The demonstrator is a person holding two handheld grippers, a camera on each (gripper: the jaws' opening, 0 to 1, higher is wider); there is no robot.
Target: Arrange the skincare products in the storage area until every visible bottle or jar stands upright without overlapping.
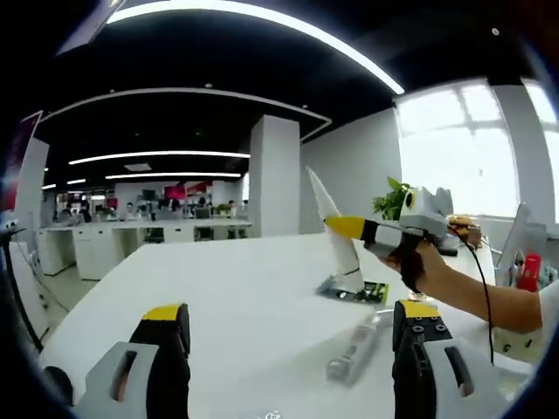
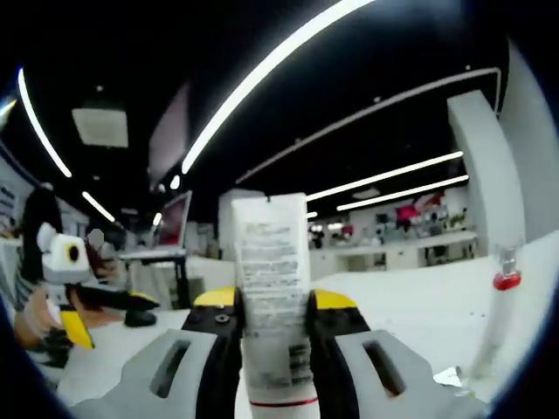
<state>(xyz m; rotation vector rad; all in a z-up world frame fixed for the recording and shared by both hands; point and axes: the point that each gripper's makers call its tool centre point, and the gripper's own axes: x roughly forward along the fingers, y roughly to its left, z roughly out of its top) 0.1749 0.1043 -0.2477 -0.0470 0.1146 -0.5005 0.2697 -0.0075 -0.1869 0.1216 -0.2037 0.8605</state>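
Right hand-held gripper (image 2: pixel 271 307) is clamped on a white tube (image 2: pixel 272 297) with printed text and a red band near its lower end; the tube stands up between the yellow-tipped jaws. From the left gripper view, that same hand-held gripper is seen out over the white worktop (image 1: pixel 227 297), held in a person's hand (image 1: pixel 417 260), with the tube pointing up and tapering to a flat end. Left hand-held gripper (image 1: pixel 293 327) has its jaws set wide apart with nothing between them, low over the worktop. A clear bottle (image 1: pixel 356 349) lies on its side near the right jaw. Another clear bottle with a red collar (image 2: pixel 500 314) stands upright on the worktop in the right gripper view.
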